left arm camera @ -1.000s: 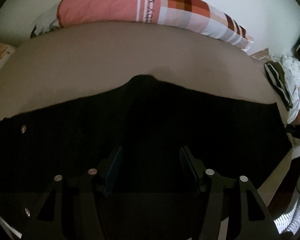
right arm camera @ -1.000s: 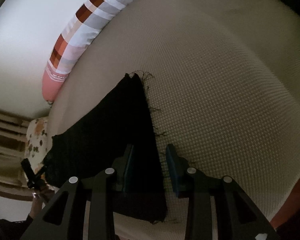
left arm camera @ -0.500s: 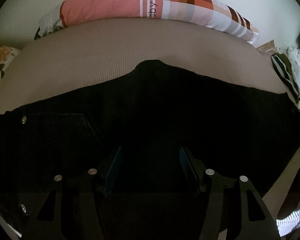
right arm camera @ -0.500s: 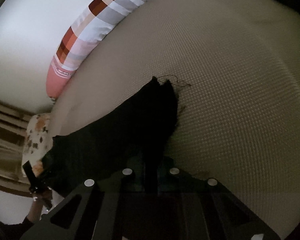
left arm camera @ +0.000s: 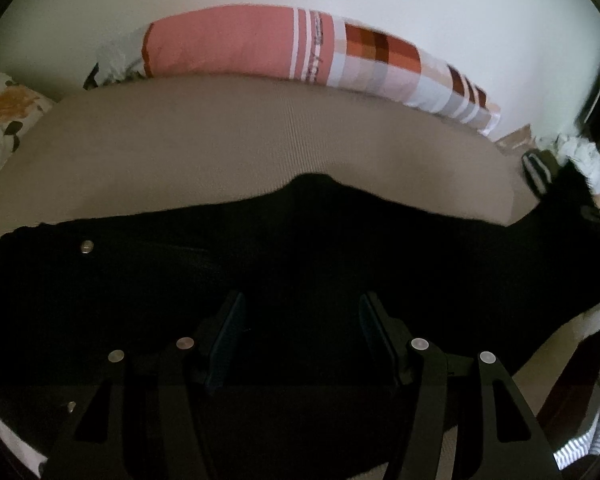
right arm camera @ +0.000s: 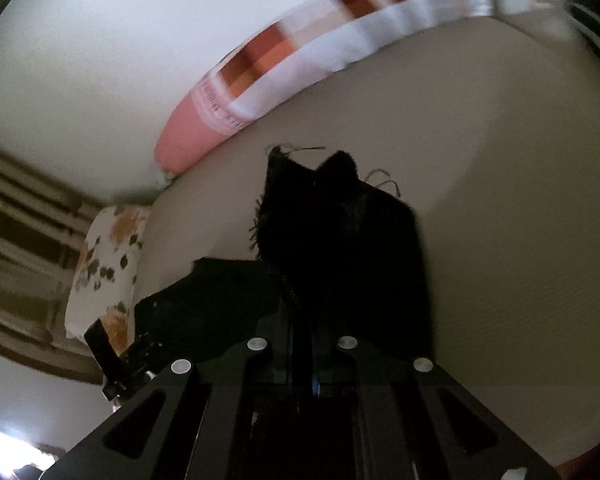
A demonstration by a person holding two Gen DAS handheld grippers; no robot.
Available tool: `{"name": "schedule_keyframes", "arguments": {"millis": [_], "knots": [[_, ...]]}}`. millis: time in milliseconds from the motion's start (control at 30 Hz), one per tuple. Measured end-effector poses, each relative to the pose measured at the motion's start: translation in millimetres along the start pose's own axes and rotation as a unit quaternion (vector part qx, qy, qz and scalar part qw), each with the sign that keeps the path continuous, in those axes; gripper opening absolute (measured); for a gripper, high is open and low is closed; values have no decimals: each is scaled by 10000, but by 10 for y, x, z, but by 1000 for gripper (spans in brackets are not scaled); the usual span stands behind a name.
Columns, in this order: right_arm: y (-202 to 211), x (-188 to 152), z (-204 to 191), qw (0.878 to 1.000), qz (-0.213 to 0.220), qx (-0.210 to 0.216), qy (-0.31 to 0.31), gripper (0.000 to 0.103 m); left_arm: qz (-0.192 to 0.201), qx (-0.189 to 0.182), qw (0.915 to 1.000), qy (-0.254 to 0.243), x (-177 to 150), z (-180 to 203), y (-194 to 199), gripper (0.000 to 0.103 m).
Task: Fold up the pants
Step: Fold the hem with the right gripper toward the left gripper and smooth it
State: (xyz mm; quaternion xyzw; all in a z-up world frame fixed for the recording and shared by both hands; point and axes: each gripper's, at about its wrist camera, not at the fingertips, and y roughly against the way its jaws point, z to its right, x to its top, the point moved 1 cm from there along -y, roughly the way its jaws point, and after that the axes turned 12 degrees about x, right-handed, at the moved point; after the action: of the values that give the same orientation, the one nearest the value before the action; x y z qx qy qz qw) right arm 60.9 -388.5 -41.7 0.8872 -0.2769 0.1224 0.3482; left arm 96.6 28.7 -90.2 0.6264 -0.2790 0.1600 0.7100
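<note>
Black pants (left arm camera: pixel 300 256) lie spread sideways across a beige mattress (left arm camera: pixel 220 144), waist with a metal button at the left. My left gripper (left arm camera: pixel 300 340) is open and hovers over the middle of the pants, holding nothing. My right gripper (right arm camera: pixel 304 360) is shut on the frayed hem end of the pants (right arm camera: pixel 340 232) and holds it lifted off the mattress (right arm camera: pixel 500 200). The lifted leg end also shows at the far right of the left wrist view (left arm camera: pixel 568 204). The rest of the pants trails down to the left in the right wrist view.
A long pink and checked pillow (left arm camera: pixel 300 52) lies along the wall at the back of the mattress; it also shows in the right wrist view (right arm camera: pixel 300 68). A floral pillow (right arm camera: pixel 104 268) sits at the left end. A pile of clothes (left arm camera: pixel 572 160) lies at the right.
My right gripper closed on the pants' hem and lifted it up off the mattress. My left gripper stayed open over the pants and shifted slightly.
</note>
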Motion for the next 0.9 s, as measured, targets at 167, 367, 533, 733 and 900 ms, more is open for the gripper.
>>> {"name": "schedule_keyframes", "arguments": {"millis": [167,367,533,733,900], "knots": [[-710,4,-529,9983,-387,-18,427,7,214,-116,9993,282,-16,-268,200,60],[-1650,-201,-907,9906,-1045,-42,877,7,276,-224,9980,523,-58,-531,317,60],[-2282,-506,-1090,9787,-1530,-321,1327,7,290,-298,9976,554,-75,-626,348,60],[-2717,-727,-1124,9680,-1822,-581,1623,12,270,-421,9973,531,-76,-641,319,60],[-2528,-713,-1151,9744,-1774,-35,1381,32,155,-621,9966,520,-35,-560,267,60]]}}
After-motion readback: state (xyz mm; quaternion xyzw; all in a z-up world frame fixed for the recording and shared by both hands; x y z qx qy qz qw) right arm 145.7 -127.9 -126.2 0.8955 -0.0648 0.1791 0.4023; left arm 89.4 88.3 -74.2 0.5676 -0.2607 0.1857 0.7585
